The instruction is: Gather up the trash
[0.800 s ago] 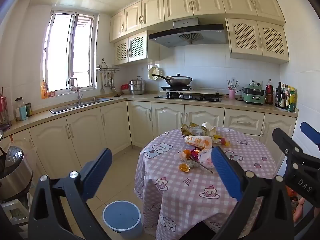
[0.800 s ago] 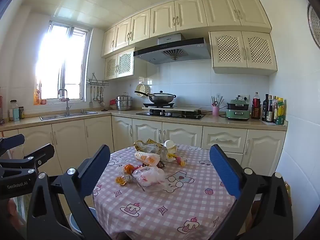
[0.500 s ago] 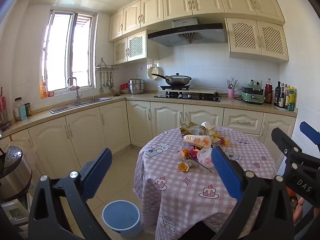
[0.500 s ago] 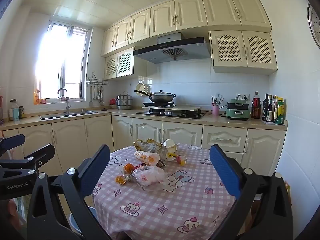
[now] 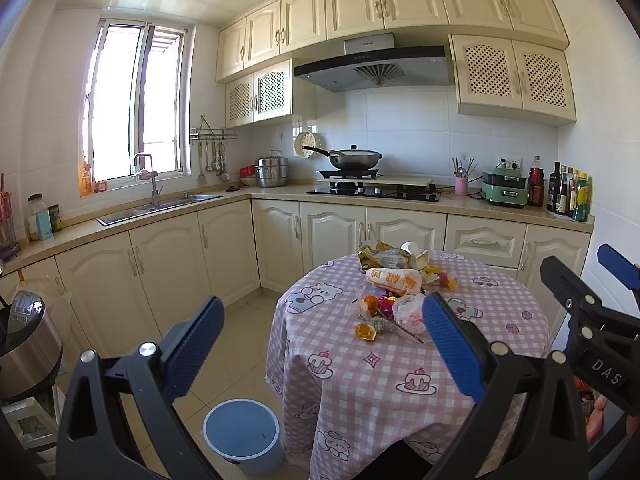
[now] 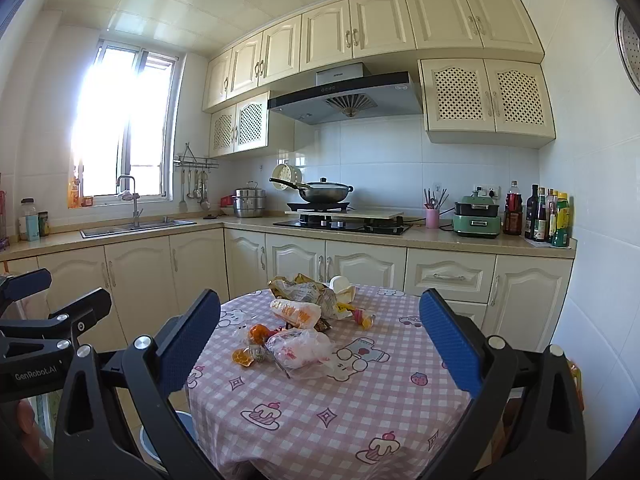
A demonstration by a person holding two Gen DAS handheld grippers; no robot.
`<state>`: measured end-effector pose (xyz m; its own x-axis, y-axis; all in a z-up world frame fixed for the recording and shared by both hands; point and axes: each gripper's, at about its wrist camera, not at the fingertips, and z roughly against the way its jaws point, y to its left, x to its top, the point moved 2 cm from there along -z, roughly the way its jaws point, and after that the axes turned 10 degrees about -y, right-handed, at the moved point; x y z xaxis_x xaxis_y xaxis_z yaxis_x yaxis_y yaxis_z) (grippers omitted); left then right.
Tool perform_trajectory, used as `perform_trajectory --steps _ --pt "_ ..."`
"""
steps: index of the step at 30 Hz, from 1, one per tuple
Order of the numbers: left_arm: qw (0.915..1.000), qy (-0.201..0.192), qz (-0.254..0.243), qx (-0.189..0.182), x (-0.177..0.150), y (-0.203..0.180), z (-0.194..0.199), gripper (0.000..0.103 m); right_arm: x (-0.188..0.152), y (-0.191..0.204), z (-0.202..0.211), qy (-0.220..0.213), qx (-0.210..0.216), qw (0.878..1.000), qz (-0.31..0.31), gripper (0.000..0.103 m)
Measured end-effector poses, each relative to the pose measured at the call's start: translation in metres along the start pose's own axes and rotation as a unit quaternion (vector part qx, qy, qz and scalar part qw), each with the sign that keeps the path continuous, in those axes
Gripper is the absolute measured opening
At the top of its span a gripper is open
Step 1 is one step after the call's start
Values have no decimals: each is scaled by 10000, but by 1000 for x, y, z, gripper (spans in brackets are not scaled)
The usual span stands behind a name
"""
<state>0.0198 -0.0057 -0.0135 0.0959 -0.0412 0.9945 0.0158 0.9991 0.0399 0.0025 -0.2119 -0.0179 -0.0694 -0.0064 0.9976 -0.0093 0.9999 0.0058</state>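
Both my left gripper [image 5: 320,344] and right gripper [image 6: 320,336] fingers are spread, empty. The plastic bag [image 6: 300,348] at frame centre looks light, crinkly; I'd pinch its bunched top.

Daylight pours through the window [image 6: 120,128] up and to the left of both grippers, blown out to white glare in the right wrist view, while fisheye bending curves cabinets and dark vignette rims every corner.

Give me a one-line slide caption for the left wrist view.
Open left gripper faces a round table with a trash pile; blue bin on the floor beside it.
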Motion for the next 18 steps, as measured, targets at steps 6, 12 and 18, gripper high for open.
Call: perform_trajectory --steps 6,12,18 --pt "10000 0 12 -7 0 2 3 97 -1 0 0 11 3 10000 0 96" --pt "10000 8 11 -9 -1 2 4 97 -3 1 -1 41 12 10000 2 96" --pt "10000 33 4 -24 -1 0 3 97 -5 3 0 51 13 10000 6 96"
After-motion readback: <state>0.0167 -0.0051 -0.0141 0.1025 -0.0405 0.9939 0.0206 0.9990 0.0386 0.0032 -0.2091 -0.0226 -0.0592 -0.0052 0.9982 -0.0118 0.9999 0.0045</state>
